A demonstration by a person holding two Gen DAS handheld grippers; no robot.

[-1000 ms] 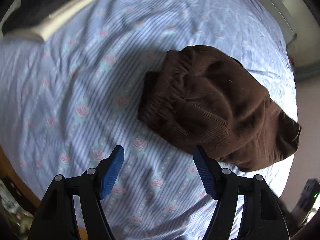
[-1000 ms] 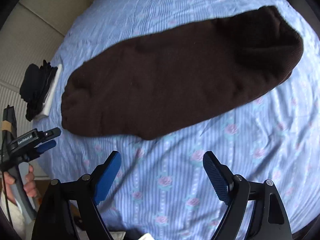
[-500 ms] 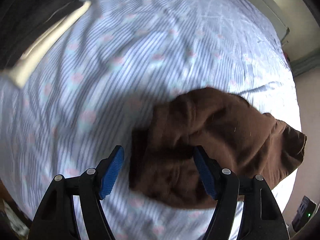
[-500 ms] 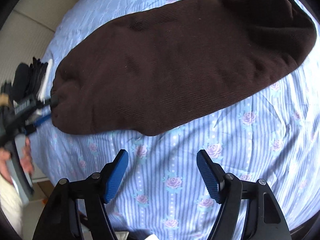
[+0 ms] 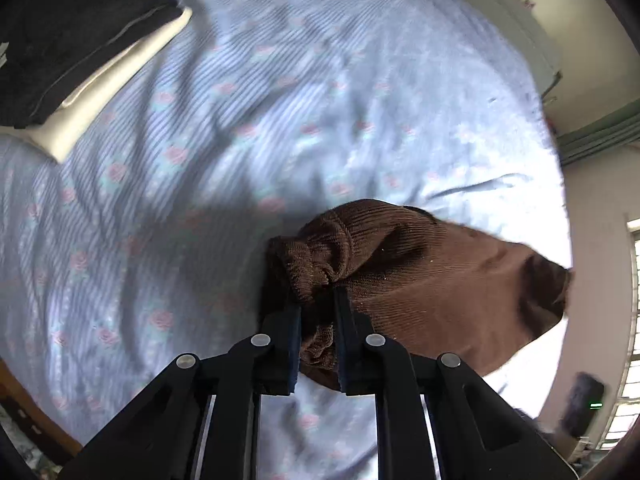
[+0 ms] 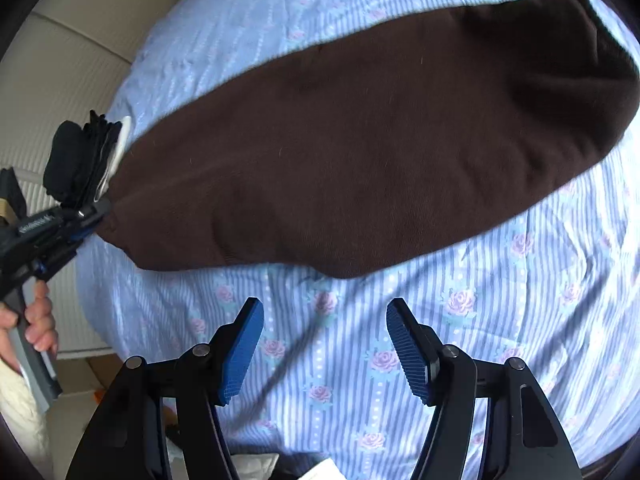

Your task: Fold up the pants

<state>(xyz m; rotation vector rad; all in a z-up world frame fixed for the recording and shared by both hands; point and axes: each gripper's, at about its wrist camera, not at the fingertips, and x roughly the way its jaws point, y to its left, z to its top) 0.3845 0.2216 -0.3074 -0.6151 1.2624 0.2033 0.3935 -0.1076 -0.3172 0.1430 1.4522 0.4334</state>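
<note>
One end of the job is in hand and little else, as far as I can judge. Starting at my left: my left gripper (image 5: 316,320) has its jaws drawn in tight on the gathered, elasticated edge of the brown ribbed knit pants (image 5: 420,280), the fabric bunched between the pads. In my right camera the same left gripper (image 6: 86,216) shows at the far left edge, biting the end of the garment, with my left hand (image 6: 34,320) wrapped round its grey handle. A pale label on its side carries small writing, but it is too blurred for me to read. Just behind it sits a stack of dark folded clothes on a white slab (image 6: 80,160).

Moving rightward, the brown pants (image 6: 360,152) lie stretched long across the blue striped bedsheet with pink roses (image 6: 520,320), looking flat and narrow, as if the legs are already laid one over the other; I cannot confirm that layering. No crosswise fold shows yet, so I judge the lengthwise halving remains, then any tidying.

At my right, my right gripper (image 6: 324,344) hangs above bare sheet with its blue pads spread wide, holding nothing, near the pants' lower edge but apart from it. No brand or other writing shows on the pants or the sheet.
</note>
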